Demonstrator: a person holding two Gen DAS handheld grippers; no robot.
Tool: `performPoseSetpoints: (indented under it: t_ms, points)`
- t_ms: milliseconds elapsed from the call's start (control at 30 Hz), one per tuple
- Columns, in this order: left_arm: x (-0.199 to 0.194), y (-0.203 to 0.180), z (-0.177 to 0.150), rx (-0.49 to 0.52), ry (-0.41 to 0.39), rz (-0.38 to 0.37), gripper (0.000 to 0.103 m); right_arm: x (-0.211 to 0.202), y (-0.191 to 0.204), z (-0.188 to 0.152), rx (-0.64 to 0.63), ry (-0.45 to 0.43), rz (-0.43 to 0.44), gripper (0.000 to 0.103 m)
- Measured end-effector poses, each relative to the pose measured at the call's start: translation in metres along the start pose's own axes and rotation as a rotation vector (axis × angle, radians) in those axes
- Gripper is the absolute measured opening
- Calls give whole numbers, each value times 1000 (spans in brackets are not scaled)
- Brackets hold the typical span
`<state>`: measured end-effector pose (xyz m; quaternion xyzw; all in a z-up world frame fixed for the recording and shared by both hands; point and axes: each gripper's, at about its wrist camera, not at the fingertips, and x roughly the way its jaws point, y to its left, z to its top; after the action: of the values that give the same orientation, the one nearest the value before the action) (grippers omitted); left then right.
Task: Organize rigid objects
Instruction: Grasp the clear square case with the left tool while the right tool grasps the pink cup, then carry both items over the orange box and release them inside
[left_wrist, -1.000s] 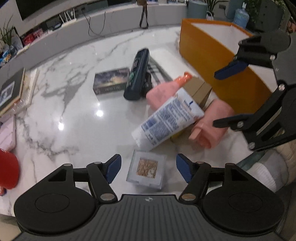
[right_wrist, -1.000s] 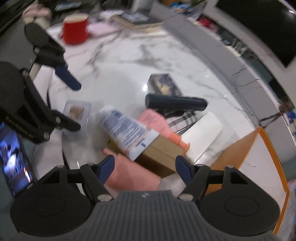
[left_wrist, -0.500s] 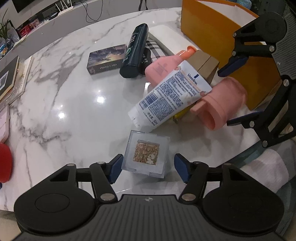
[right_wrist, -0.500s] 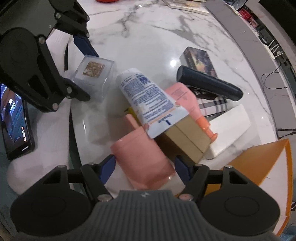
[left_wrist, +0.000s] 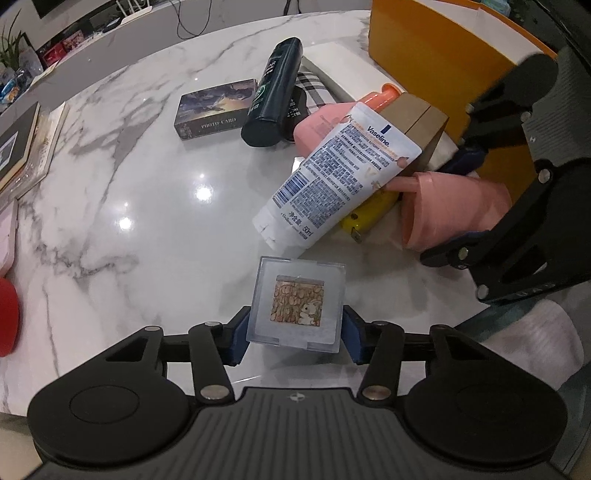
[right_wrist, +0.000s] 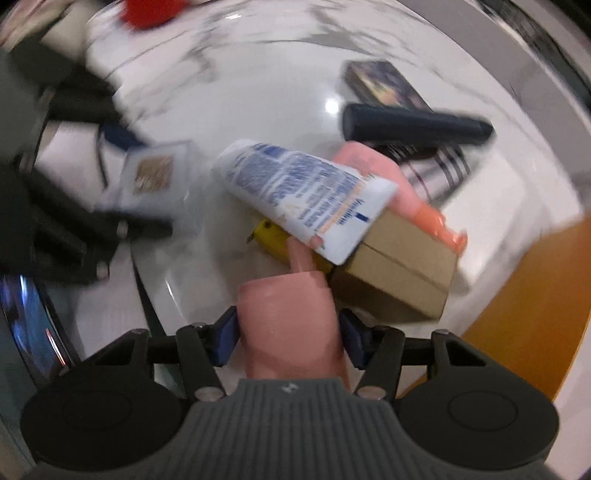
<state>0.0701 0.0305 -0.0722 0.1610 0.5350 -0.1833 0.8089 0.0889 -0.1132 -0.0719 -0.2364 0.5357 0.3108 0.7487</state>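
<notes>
Overhead lamps are throwing small white glare spots on the glossy marble tabletop (left_wrist: 110, 192), which is otherwise looking evenly, coolly lit. The left wrist view is staying sharp, though fisheye bending is curving the tabletop's far edge. The right wrist view is smearing with motion blur, worst toward its corners.

One clear display case (left_wrist: 296, 303), one Vaseline tube (left_wrist: 338, 178), one pink cup (left_wrist: 456, 209), one cardboard box (left_wrist: 419, 123), one dark bottle (left_wrist: 274, 92), one pink bottle (orange cap) (left_wrist: 320, 123), one photo-card box (left_wrist: 216, 108).
</notes>
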Motion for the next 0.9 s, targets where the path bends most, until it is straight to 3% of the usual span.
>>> performPoseSetpoints:
  t_ms: [133,600,900]
  points:
    - [1,3,-1,-33,-4,-11,58,0,-8,-4,190,-13,21,57]
    - [-5,-2,1,-82,-19,1,53,-10,-12,-10,257,-80,18,55]
    - [-35,-18,12,-94,-80,35,53,-49,-16,-23,301,-184,11,54]
